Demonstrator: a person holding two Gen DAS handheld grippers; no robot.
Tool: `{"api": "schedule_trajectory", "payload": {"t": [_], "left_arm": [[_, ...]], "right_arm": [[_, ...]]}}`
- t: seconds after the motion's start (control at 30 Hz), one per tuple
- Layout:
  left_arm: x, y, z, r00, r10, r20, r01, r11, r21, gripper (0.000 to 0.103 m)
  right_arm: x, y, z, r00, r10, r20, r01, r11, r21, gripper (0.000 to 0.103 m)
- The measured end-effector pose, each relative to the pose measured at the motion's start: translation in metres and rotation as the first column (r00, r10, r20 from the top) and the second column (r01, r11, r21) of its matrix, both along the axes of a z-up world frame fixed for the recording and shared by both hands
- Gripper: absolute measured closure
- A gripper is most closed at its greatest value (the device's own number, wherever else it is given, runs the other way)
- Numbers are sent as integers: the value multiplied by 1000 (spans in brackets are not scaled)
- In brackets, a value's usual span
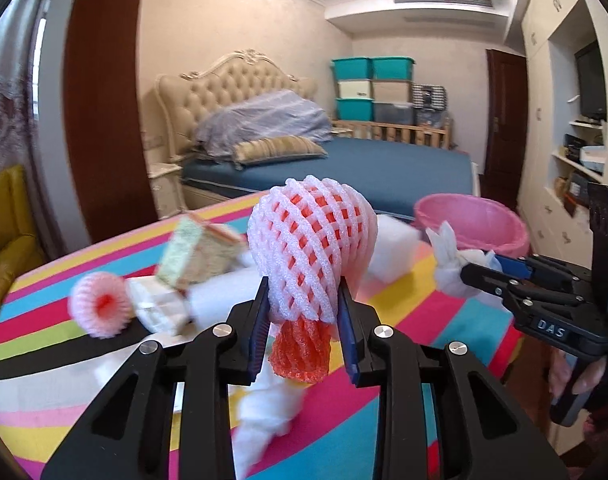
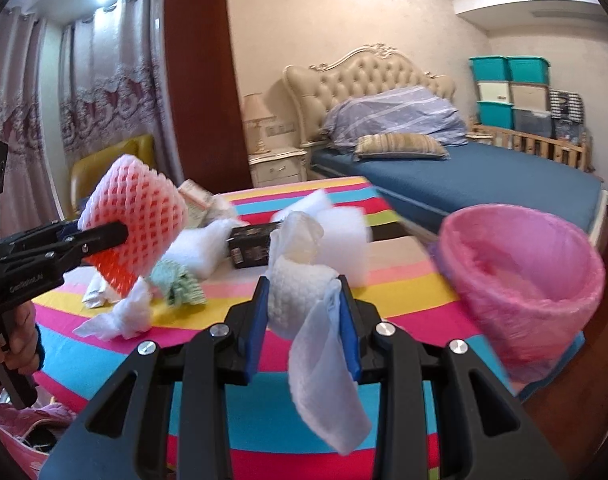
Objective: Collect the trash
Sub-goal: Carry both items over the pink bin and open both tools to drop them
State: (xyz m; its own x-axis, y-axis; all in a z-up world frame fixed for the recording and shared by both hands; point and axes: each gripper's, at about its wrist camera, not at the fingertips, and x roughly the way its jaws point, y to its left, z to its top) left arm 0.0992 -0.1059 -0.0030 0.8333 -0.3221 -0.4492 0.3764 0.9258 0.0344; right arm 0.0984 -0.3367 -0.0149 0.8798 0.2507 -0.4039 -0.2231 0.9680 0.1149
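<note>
My left gripper is shut on a pink foam fruit net with an orange net inside, held above the striped table; it also shows in the right wrist view. My right gripper is shut on a crumpled white tissue that hangs down between the fingers; it shows in the left wrist view too. A bin lined with a pink bag stands at the table's right edge, right of both grippers, and shows in the left wrist view.
On the striped tablecloth lie a second pink foam net, a small carton, a dark box, white foam pieces, a green crumpled wrapper and tissue scraps. A bed stands behind.
</note>
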Motion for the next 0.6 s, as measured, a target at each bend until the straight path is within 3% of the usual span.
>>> {"api": "schedule_trajectory", "payload": {"t": [0.27,0.47,0.6], "left_arm": [[43,-72,11,982,-178,-64,175,983,-47,75],[85,-143,19,948,-288,-136,278,957,-88,74],[122,-186,15,914,-338,-223,309,938,-157,74]], "right_arm": [[7,-72,12,978,-206,31,207,978,-25,71],[21,-125,12,950,-310,31,311,949,-50,71],[36,-156,7,931,-365,15,365,928,-79,70]]}}
